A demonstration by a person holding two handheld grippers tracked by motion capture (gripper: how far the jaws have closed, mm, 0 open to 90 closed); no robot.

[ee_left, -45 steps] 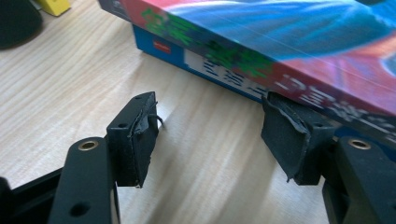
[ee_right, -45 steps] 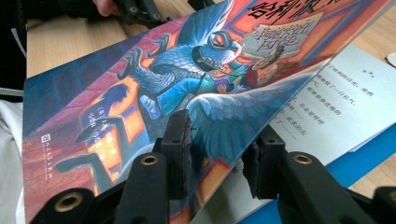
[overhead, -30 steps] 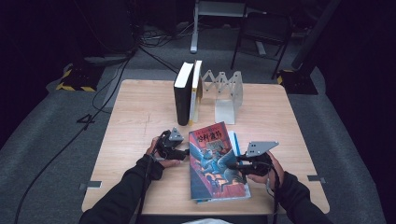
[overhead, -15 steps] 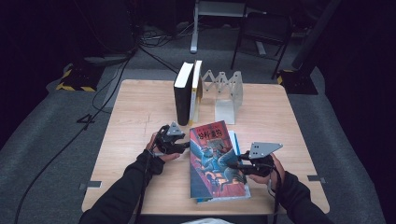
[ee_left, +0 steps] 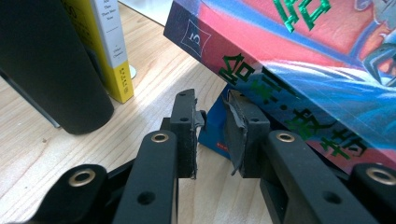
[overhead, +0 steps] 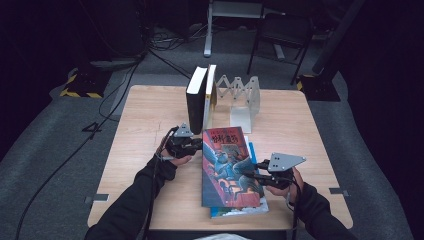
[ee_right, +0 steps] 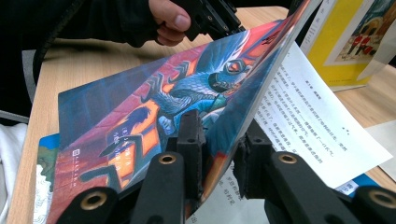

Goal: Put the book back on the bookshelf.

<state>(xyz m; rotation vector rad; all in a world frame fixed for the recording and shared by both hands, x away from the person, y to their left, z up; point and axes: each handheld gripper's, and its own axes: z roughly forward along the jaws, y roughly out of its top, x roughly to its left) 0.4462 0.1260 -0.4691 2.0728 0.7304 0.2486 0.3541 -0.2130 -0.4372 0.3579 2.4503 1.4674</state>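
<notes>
A thick book with a dragon cover [overhead: 227, 165] lies front centre on the table, on top of a thinner blue book [overhead: 240, 210]. My right gripper [overhead: 250, 174] is shut on the right edge of the front cover [ee_right: 154, 107] and holds it raised off a printed page [ee_right: 303, 112]. My left gripper [overhead: 199, 144] is open beside the far left corner of the book, at the spine [ee_left: 299, 60]. Nothing sits between its fingers [ee_left: 184, 126]; the blue book's corner [ee_left: 215, 126] lies just beyond them.
At the back of the table [overhead: 145, 120] a black book [overhead: 196, 100] and a white and yellow book [overhead: 211, 95] stand upright against a folding metal stand [overhead: 242, 97]. Bare wood lies to the left and right.
The left gripper has moved a little farther away, toward the upright books. The dragon book now lies straighter, with its cover still held by the right gripper.
</notes>
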